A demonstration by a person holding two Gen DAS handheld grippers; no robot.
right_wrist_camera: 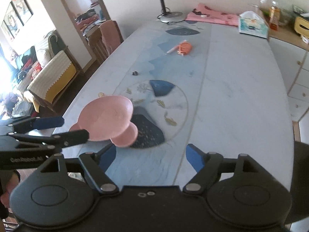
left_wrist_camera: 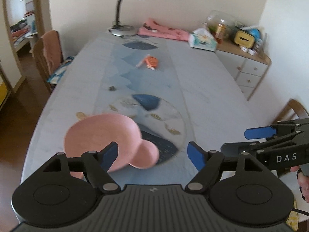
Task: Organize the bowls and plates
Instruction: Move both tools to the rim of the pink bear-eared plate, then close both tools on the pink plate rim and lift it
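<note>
Pink dish: matte, smooth pink, a broad shallow bowl with smaller rounded lobes like ears at its rim; it lies on the near left part of the table, blurred in both views.
Smaller lobe: a round pink disc on the dish's right near edge, overlapping the dark blue patch of the cloth.
Tablecloth: pale grey-blue, flat, with a central band of blue shapes, a thin circle outline and small gold leaf marks.
Left gripper: black hinged arms with blue pads; jaws stand wide apart and hold nothing. Its left finger overlaps the dish's near edge in the picture; whether it touches cannot be told.
Right gripper: same build, jaws spread wide, nothing between them; the dish sits just beyond and left of its left finger.
Seen from the right wrist: the left gripper's fingers reach in from the left, one beside the dish, one across its near rim.
Orange object: small, round, mid-table, far from the dish.
Desk lamp: grey, bent neck, round base at the far end.
Pink cloth: folded, far edge.
Tissue box: far right.
Chair: wooden, left of the table.
</note>
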